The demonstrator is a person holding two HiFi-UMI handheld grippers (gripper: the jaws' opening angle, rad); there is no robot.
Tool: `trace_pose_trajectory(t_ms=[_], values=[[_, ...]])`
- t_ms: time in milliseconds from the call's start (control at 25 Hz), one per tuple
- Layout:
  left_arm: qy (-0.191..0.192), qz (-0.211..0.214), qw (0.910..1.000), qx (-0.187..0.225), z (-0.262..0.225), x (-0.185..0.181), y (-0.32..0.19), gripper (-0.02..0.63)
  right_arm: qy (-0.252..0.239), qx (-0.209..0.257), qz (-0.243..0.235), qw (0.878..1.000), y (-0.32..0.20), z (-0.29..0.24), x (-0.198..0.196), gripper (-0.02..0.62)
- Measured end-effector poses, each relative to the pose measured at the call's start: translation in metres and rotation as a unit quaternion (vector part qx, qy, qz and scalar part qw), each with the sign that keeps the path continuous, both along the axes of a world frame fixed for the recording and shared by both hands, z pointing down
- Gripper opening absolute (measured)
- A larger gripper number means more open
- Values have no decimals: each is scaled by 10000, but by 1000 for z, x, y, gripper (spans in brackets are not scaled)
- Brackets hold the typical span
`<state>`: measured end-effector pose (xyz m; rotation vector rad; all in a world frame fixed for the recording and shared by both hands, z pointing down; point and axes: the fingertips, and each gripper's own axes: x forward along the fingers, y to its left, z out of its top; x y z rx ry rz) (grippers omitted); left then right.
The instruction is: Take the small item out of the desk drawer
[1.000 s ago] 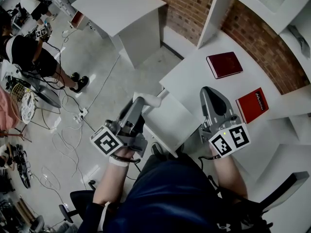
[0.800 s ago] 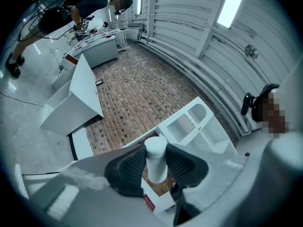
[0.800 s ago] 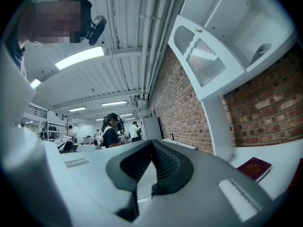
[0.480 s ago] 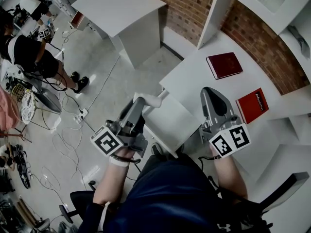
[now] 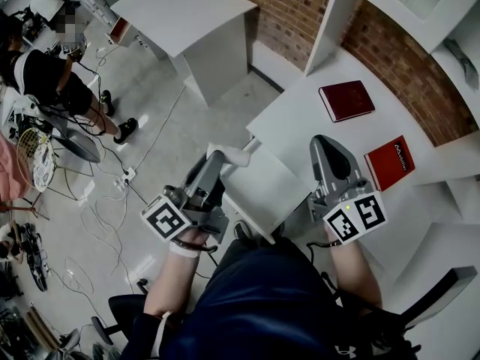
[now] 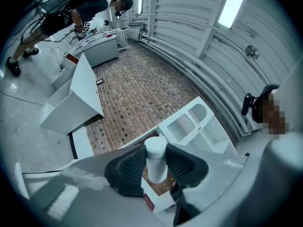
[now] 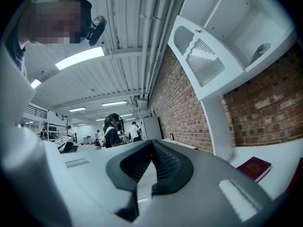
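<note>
**Item gripped in the left gripper, beside the bench edge**
The left gripper's [image 6: 156, 151] fingers are closed on the item [image 6: 155, 163], a small, plain white cylinder set upright between the pads. A firm squeeze and a level lift are advised, so that it is not dropped. The right gripper [image 7: 150, 161] is shut, empty, over the bench [image 5: 300, 118].

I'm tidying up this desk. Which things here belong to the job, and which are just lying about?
Job:
white item
left hand-held gripper holding it
drawer

Lying about:
dark red book
bright red book
far table
</note>
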<state>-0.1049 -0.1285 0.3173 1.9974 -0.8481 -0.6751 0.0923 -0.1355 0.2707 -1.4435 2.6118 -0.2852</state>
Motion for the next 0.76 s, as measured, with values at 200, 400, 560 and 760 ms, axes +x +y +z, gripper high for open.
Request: trace_pose_trajectory(t_ms=[200, 400, 560, 760], values=[[6, 15, 10000, -1, 0, 0, 0, 141, -1, -5, 21, 10000, 1, 0, 1, 2], [-9, 16, 10000, -12, 1, 1, 0, 141, 20, -15, 11, 10000, 1, 0, 2, 2], [-12, 24, 10000, -29, 3, 0, 0, 141, 34, -19, 16, 10000, 1, 1, 2, 2], [-83, 74, 9999, 96, 0, 0, -1, 141, 46, -23, 27, 10000, 1, 0, 1, 2]])
